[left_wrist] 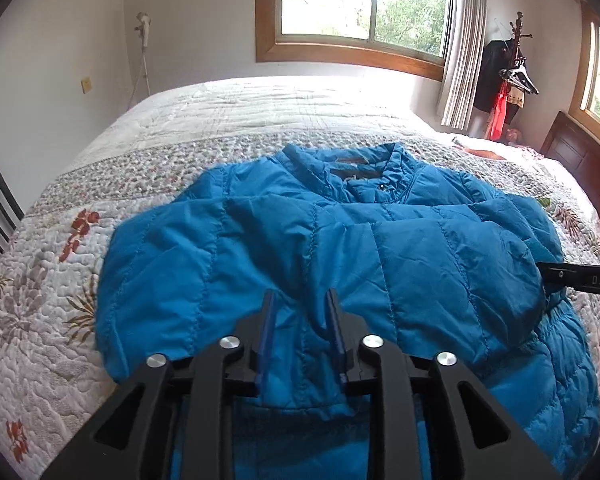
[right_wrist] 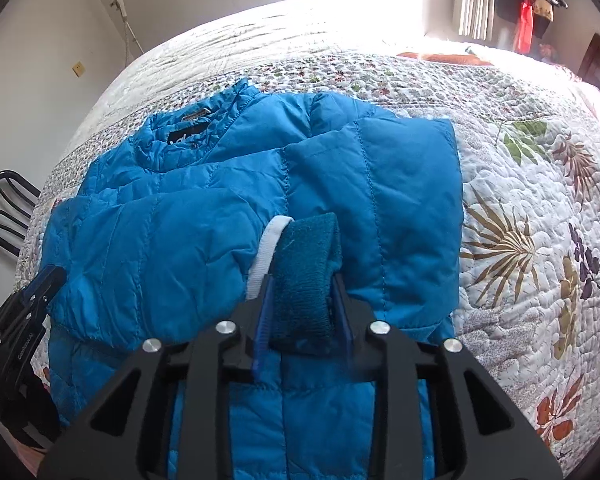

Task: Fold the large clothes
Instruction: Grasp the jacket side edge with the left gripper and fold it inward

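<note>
From the left wrist camera, a blue quilted jacket (left_wrist: 320, 248) lies spread on a bed covered by a floral quilt (left_wrist: 52, 280), its collar (left_wrist: 340, 168) toward the window (left_wrist: 364, 0). Both sleeves are folded across the chest. The left gripper (left_wrist: 300, 300) has its two blue-padded fingers (left_wrist: 267, 320) parted, with a ridge of the jacket's fabric bunched between them; whether they are pinching it or only resting around it I cannot tell. At the right edge, the dark tip of the right gripper (left_wrist: 572, 276) touches the sleeve end. A coat stand (left_wrist: 512, 68) with hanging clothes stands in the corner by the curtain (left_wrist: 464, 40).

From the right wrist camera, the right gripper (right_wrist: 304, 280) holds a dark teal knitted cuff (right_wrist: 308, 272) between its fingers, clamped on it from both sides, with a white band (right_wrist: 266, 256) just beside it. The jacket (right_wrist: 220, 208) fills the middle of the bed. The left gripper (right_wrist: 36, 292) shows at the jacket's left edge, and a black chair back (right_wrist: 4, 208) stands behind it
</note>
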The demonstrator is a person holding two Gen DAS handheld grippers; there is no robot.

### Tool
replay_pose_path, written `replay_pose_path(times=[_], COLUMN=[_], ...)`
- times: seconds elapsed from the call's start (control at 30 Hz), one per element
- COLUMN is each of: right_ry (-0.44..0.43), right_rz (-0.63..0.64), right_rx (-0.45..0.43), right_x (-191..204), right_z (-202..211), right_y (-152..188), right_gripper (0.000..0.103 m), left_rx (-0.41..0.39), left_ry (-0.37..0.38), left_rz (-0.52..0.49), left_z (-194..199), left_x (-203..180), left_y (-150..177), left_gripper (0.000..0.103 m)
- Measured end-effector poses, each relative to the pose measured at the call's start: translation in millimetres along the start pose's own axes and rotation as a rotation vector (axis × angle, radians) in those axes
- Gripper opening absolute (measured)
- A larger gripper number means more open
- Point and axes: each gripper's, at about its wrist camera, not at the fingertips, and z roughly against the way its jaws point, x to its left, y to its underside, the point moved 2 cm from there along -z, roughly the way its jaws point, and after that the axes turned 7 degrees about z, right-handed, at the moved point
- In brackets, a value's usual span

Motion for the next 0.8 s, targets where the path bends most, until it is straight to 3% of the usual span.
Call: replay_pose_path(times=[0.1,0.23,0.3,0.5,0.7,0.8], right_ry=[-0.005,-0.033,-0.030,-0.020,-0.042,-0.049], right_rz=[-0.006,-0.035,-0.041,-0.020,-0.010,-0.019], right_rx=[-0.009,0.001,0.000,0.007,0.022,0.023], right_x=[-3,-9,-9,-3,2,0], right_z=[5,0,0,-7,-16,-13], right_y=[-1,-2,-1,0,-1,-1], right_gripper=[0.043,0.046,0.053,0.056,0.056,0.056], left_rx=[-0.035,-0.073,-0.086,-0.002,0.090,0.085], left_ry=[-0.017,-0.078,-0.126,-0.106,-0.006,-0.015], left_rz=[-0.010,0.011,0.030,0.130,0.181,0.159], left_z=[21,36,33,3,-26,-28], left_x=[16,52,74,118,118,111], left_y=[-5,-8,-10,-11,-2,0], left_gripper=[0.042,0.066,0.073,0.074,0.071,0.063])
